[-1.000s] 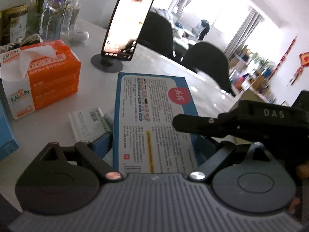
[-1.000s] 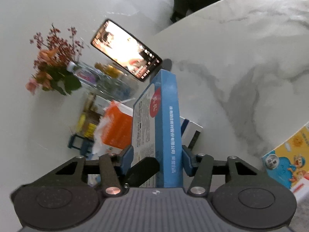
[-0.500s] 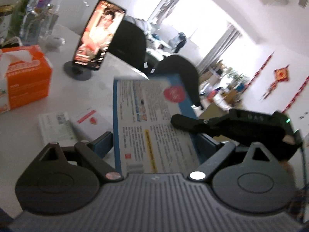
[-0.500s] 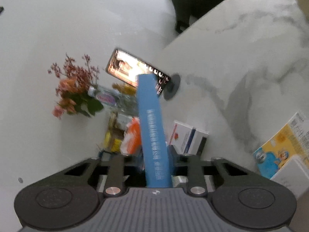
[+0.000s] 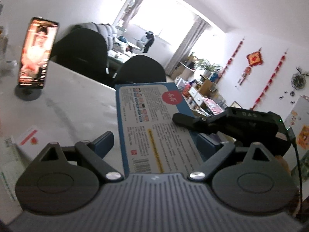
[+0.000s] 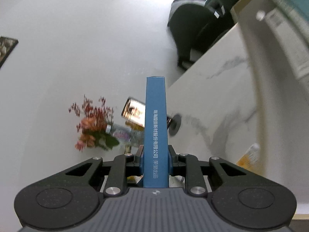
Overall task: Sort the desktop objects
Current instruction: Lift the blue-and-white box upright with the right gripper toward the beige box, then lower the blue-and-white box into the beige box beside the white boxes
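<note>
The right hand-held gripper (image 6: 155,159) is clamped on a flat blue box (image 6: 155,135), its blue pads pressed against both broad faces while the narrow spine with white lettering points straight ahead. In the left wrist view the same box (image 5: 154,127) lies between the fingers of the left hand-held gripper (image 5: 154,143), printed face up; those fingers stand apart on either side of it, the left pad clearly off the box edge, the right pad hidden behind the box. The right hand-held gripper (image 5: 227,123) comes in from the right, one finger lying across the printed face.

The box is held up off the desk (image 5: 77,100), tilted over its far edge. The white marble surface beneath is mostly bare. Farther left a phone (image 5: 37,52) stands upright on a round stand, screen lit. Two small packets (image 5: 25,141) lie flat at the left rim. Behind the desk edge stand two black chairs (image 5: 141,69). From the right wrist, a vase of flowers (image 6: 92,127) sits beside the phone, blurred.
</note>
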The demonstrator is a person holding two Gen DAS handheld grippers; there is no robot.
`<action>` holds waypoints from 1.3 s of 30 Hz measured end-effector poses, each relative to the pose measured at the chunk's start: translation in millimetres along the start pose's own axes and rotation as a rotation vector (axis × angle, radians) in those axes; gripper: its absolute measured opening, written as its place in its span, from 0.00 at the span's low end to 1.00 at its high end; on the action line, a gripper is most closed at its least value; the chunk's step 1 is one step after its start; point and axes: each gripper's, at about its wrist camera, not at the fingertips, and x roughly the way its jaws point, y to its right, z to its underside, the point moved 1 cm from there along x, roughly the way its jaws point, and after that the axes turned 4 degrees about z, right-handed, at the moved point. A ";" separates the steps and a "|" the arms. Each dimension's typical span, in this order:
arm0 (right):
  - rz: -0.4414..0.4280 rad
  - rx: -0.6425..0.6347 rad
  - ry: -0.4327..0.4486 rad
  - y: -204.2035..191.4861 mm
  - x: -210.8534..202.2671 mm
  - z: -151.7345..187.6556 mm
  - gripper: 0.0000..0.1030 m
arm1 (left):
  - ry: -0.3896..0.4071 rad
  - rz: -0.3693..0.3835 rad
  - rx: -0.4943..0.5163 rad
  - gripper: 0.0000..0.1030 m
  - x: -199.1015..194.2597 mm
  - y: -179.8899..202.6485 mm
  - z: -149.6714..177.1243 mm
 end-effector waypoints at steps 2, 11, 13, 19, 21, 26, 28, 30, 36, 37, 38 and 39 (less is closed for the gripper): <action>-0.002 0.015 0.029 4.9 -14.8 -7.0 0.24 | -0.004 0.010 0.008 0.91 5.1 4.1 -0.6; 0.036 0.039 0.187 19.2 -79.0 -37.4 0.24 | -0.028 0.039 0.021 0.91 26.0 15.6 0.9; 0.056 0.044 0.206 23.8 -85.0 -42.8 0.24 | -0.036 0.032 0.021 0.91 30.6 15.1 1.0; 0.117 0.037 0.265 34.9 -97.5 -52.8 0.24 | -0.040 0.027 0.019 0.92 32.2 17.2 1.5; 0.136 0.029 0.284 37.1 -99.3 -54.9 0.24 | -0.041 0.024 0.019 0.92 29.7 17.8 2.9; 0.180 0.023 0.322 44.6 -102.9 -59.6 0.24 | -0.046 0.018 0.011 0.92 29.4 15.1 4.2; 0.182 0.031 0.326 48.0 -102.7 -61.1 0.24 | -0.050 0.012 0.009 0.92 30.5 14.3 4.5; 0.189 0.035 0.331 50.4 -102.3 -62.1 0.24 | -0.057 0.000 0.014 0.92 31.8 14.7 4.9; 0.253 -0.002 0.354 49.9 -106.0 -62.5 0.24 | -0.092 -0.085 0.031 0.92 36.4 19.9 4.8; 0.266 -0.008 0.356 50.4 -104.5 -63.3 0.24 | -0.100 -0.102 0.034 0.92 37.3 21.2 5.0; 0.279 -0.013 0.357 51.1 -102.8 -64.0 0.24 | -0.107 -0.119 0.039 0.92 38.1 22.4 5.4; 0.289 -0.016 0.353 52.1 -100.2 -64.2 0.24 | -0.114 -0.137 0.046 0.92 38.9 23.7 6.1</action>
